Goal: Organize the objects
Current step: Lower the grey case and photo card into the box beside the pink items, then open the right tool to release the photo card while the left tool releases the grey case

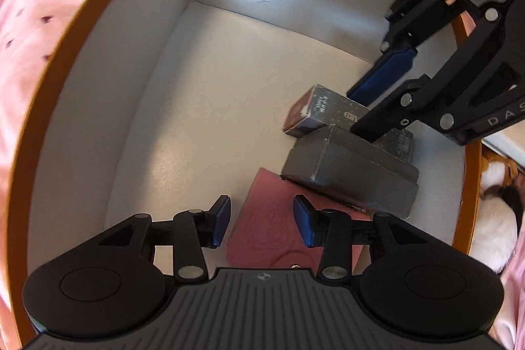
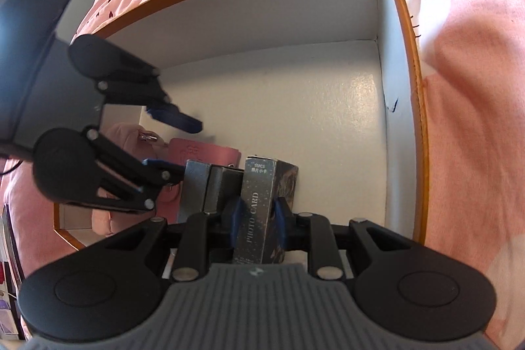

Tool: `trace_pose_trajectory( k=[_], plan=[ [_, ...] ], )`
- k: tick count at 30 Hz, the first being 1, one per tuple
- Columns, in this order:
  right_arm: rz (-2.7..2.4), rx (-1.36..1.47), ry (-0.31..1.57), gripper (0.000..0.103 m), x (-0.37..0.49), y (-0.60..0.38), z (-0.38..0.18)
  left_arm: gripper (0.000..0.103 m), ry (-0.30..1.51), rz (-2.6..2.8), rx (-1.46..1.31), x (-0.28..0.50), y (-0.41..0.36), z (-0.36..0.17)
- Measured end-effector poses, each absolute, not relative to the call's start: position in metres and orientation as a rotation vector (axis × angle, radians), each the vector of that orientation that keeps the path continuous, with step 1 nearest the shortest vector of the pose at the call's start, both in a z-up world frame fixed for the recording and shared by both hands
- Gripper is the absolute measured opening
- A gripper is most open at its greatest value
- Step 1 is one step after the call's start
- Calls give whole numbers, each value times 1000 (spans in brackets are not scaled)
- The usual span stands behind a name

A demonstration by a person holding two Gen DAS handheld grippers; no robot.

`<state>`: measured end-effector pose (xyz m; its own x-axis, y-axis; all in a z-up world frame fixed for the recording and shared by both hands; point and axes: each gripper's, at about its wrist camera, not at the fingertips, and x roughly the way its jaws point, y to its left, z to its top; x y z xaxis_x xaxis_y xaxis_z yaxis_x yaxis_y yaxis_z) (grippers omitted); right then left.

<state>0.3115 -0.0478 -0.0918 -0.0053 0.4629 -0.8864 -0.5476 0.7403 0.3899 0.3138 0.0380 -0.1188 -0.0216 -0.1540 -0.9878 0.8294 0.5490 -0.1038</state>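
An orange-rimmed box [image 1: 65, 54] with a white inside lies on the bedding. A pink wallet [image 1: 262, 238] lies flat on its floor, directly under my left gripper [image 1: 262, 223]. That gripper points straight down and is open, its blue pads clear of the wallet. My right gripper [image 2: 257, 218] is shut on a dark "PHOTO CARD" box [image 2: 256, 212], which leans beside a grey box [image 2: 210, 186]. From the left wrist, the right gripper [image 1: 361, 110] reaches in at the upper right over the card box [image 1: 315, 110] and the grey box [image 1: 347, 173]. The right wrist view shows the left gripper [image 2: 177, 143] over the wallet [image 2: 203, 153].
Pink bedding [image 2: 459, 87] printed with small hearts surrounds the box [image 2: 407, 54]. A white and brown plush toy [image 1: 492, 218] lies outside the rim on the right. The box floor [image 1: 213, 104] is bare toward its far left corner. Its walls stand tall on every side.
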Motion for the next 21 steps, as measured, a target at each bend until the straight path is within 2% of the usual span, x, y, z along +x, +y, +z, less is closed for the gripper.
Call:
trace_pose_trajectory(
  k=[8,16,21],
  plan=[
    [815,-53,1373,25,319,-57,-95,49,1395,-1061,712,315,24,-133],
    [816,-37,1380,25,321,-56,-96,31,1353,-1046,731,288,34,-124],
    [827,51,1429,26,326,-61,-102,24,1326,-999,737,264,46,-112]
  ],
)
